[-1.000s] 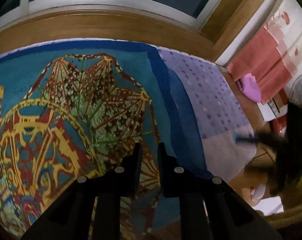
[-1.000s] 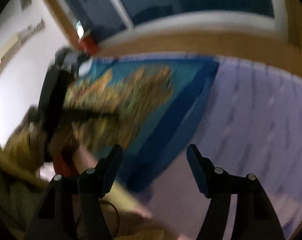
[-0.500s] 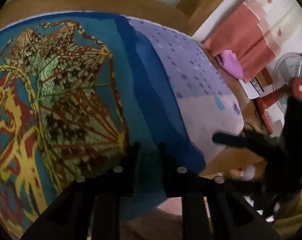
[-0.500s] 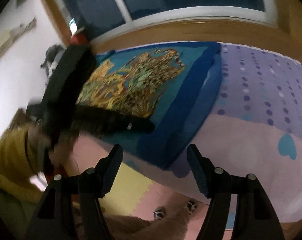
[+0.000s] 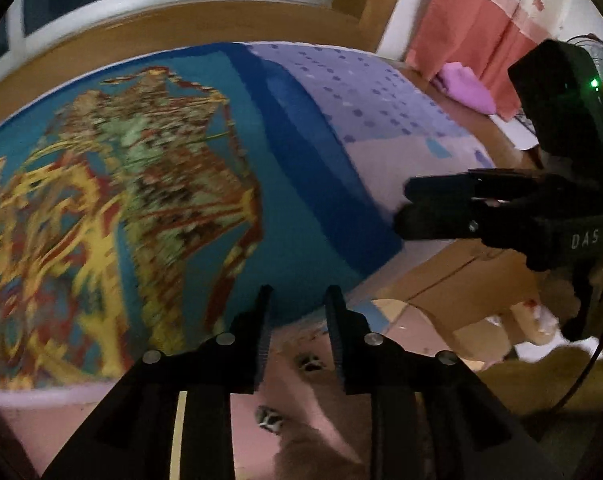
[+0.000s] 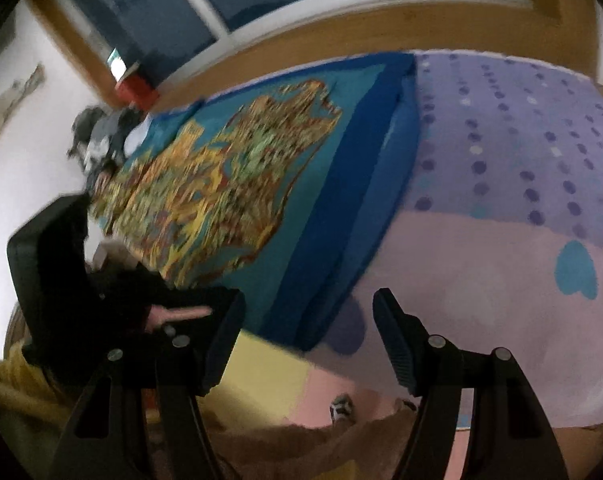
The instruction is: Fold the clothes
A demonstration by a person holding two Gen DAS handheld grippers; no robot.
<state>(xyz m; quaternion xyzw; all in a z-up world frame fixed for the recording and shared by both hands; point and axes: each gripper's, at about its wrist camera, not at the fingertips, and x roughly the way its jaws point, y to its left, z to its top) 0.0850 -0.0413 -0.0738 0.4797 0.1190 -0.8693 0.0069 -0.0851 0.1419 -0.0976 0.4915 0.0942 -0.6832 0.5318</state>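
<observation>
A teal cloth (image 5: 173, 184) with a yellow, red and green pattern and a dark blue border lies spread flat on the bed. My left gripper (image 5: 297, 304) hovers at the cloth's near edge, open with a narrow gap and nothing between its fingers. My right gripper (image 6: 307, 316) stands wide open just short of the cloth's blue near corner (image 6: 313, 332). In the left wrist view the right gripper (image 5: 405, 208) points in from the right, its tips at that blue corner (image 5: 381, 248). The left gripper's body (image 6: 57, 264) shows at the left of the right wrist view.
The bed sheet (image 6: 501, 152) is purple with dots, pink near the front with a teal heart (image 6: 577, 268). A wooden window frame (image 5: 181, 24) runs behind the bed. Pink and yellow floor mats (image 6: 269, 376) lie below. A pink cloth (image 5: 465, 84) and red curtain (image 5: 481, 20) are at the right.
My left gripper has drawn back from over the pattern to the cloth's near edge, its gap slightly wider. My right gripper has closed in on the blue corner.
</observation>
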